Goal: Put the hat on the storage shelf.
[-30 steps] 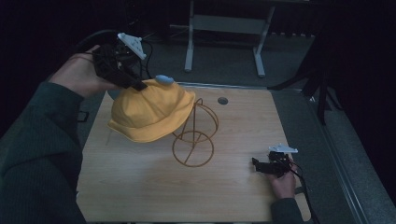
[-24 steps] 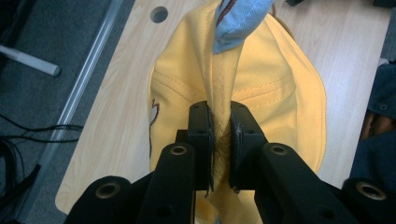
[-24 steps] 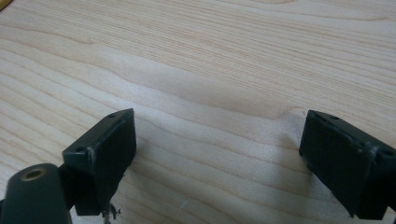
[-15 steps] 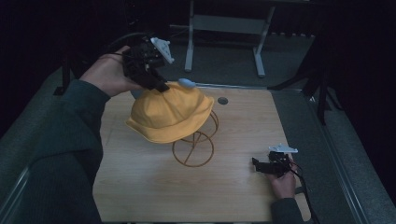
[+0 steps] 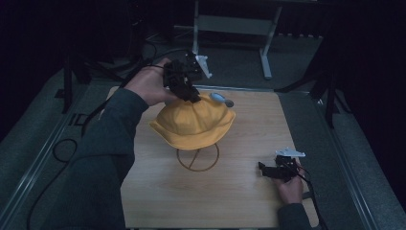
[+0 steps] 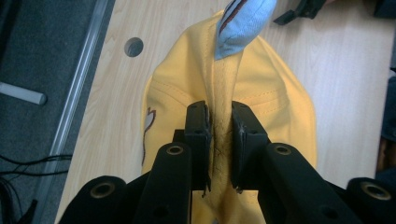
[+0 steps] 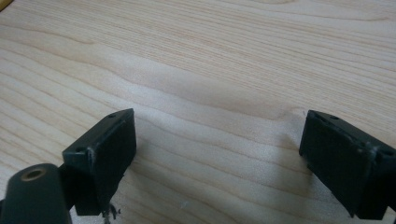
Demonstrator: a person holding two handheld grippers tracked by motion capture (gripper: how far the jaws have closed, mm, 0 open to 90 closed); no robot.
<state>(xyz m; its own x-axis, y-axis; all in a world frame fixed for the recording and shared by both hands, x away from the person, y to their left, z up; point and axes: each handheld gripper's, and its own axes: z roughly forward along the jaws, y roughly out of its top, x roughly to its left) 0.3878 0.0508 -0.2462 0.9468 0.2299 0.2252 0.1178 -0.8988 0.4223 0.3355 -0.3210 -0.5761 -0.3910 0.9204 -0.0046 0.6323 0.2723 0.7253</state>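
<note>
A yellow hat (image 5: 191, 122) with a light blue tab (image 5: 221, 99) on its crown rests over a wire stand (image 5: 197, 158) at the middle of the wooden table (image 5: 249, 201). My left gripper (image 5: 190, 96) comes down on the crown from the far left. In the left gripper view a fold of the yellow hat (image 6: 275, 107) is still pinched between the pads of the left gripper (image 6: 219, 116), whose jaws have just been opening a little. The blue tab (image 6: 245, 23) sticks out beyond them. My right gripper (image 5: 264, 168) lies open on the table at the near right, and in its own view the right gripper (image 7: 219, 144) has bare wood between its jaws.
A round hole (image 6: 134, 46) pierces the tabletop near the hat. Dark grey floor and a metal rail (image 5: 43, 158) border the table's left side. A grey frame (image 5: 230, 24) stands beyond the far edge. Cables (image 5: 62, 148) trail over the floor at left.
My left hand has carried the hat to the right and down, so it now sits centred over the wire stand. The right gripper has stayed where it was.
</note>
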